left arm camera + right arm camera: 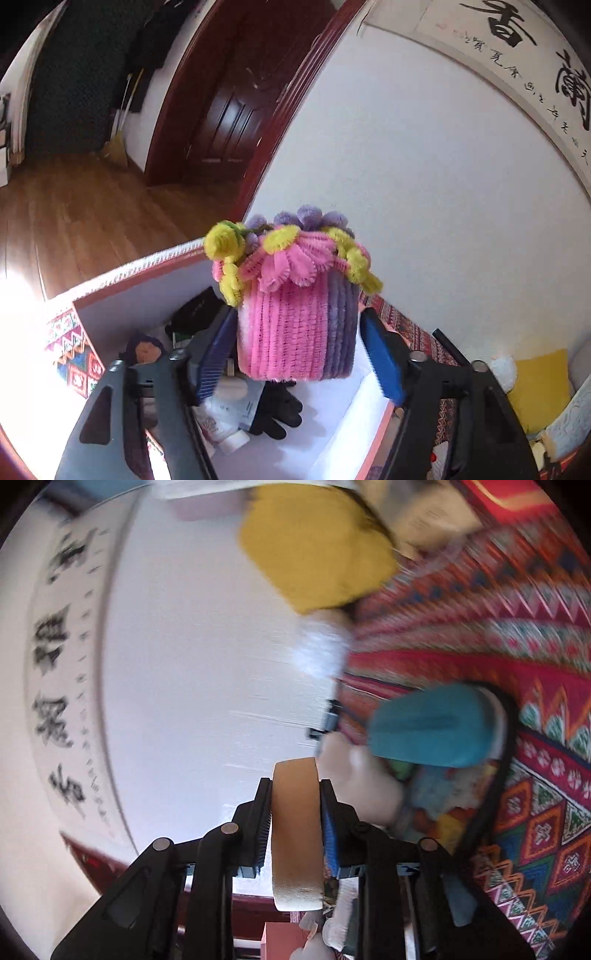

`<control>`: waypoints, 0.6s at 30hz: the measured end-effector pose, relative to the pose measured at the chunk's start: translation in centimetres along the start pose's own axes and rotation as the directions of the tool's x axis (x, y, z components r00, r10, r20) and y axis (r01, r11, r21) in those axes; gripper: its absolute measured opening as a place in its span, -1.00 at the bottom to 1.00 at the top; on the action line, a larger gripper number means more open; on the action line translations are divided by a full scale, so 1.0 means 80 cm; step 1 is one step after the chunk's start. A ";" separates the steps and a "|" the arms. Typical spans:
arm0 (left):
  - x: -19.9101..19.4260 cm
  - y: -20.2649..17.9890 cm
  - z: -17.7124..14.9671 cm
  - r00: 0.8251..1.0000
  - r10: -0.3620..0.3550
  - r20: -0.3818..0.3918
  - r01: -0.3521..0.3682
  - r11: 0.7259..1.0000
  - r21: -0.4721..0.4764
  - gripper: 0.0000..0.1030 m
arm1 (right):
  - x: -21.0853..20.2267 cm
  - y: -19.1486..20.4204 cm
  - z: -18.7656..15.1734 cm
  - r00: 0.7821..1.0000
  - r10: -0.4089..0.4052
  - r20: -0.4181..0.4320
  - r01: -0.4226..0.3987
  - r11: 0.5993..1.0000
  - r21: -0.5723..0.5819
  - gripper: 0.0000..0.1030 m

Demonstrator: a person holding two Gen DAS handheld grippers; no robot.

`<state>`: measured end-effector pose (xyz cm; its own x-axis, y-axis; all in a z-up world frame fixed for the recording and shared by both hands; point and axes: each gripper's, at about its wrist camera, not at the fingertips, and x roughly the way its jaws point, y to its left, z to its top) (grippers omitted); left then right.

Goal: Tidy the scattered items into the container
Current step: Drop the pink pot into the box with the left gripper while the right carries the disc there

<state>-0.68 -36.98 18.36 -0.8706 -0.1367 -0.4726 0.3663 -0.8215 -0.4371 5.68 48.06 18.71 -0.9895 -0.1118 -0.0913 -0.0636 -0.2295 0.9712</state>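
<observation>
White wall backed the pink-rimmed box (122, 275), where the left gripper (299, 354) gaped around a pink-and-purple pipe-cleaner flowerpot (295, 332), untouched, while the right gripper (295, 830) clamped a tan tape roll (295, 834).

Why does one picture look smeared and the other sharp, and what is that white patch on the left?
Right wrist view: motion blur streaks the patterned cloth and wall scroll, while the tape roll in the right gripper stays crisp. Left wrist view: mostly sharp; the fuzzy pink pot is clear, sunlight glare whites out the lower left, and the fisheye lens bends the door frame.
</observation>
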 end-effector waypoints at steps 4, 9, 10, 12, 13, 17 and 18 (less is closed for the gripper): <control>0.026 0.067 -0.002 0.976 0.186 -0.112 -0.197 0.975 -0.101 1.00 | 0.017 0.062 -0.053 0.986 0.093 -0.139 -0.107 0.989 -0.101 -0.55; 0.004 0.156 0.001 0.964 0.232 -0.132 -0.264 0.899 -0.350 1.00 | 0.077 0.146 -0.187 0.888 0.156 -0.432 -0.257 0.948 -0.186 -0.55; -0.003 0.161 0.003 0.964 0.240 -0.119 -0.267 0.896 -0.354 1.00 | 0.091 0.168 -0.226 0.851 0.164 -0.499 -0.296 0.935 -0.197 -0.55; -0.013 0.163 0.007 0.963 0.253 -0.096 -0.271 0.901 -0.340 1.00 | 0.120 0.208 -0.300 0.775 0.180 -0.607 -0.372 0.905 -0.207 -0.55; -0.018 0.165 0.010 0.962 0.258 -0.087 -0.273 0.905 -0.327 1.00 | 0.131 0.225 -0.328 0.746 0.186 -0.640 -0.402 0.891 -0.211 -0.55; -0.026 0.163 0.013 0.963 0.264 -0.054 -0.268 0.920 -0.284 1.00 | 0.197 0.291 -0.432 0.683 0.210 -0.700 -0.467 0.862 -0.197 -0.55; -0.026 0.162 0.016 0.962 0.269 -0.046 -0.271 0.923 -0.274 1.00 | 0.218 0.303 -0.451 0.685 0.216 -0.696 -0.466 0.864 -0.191 -0.38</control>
<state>5.45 -48.06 14.66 -0.7240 -0.3271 -0.6073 0.6641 -0.5689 -0.4851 -8.45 5.70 32.70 -0.6014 -0.7989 -0.0063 0.4305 -0.3307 0.8398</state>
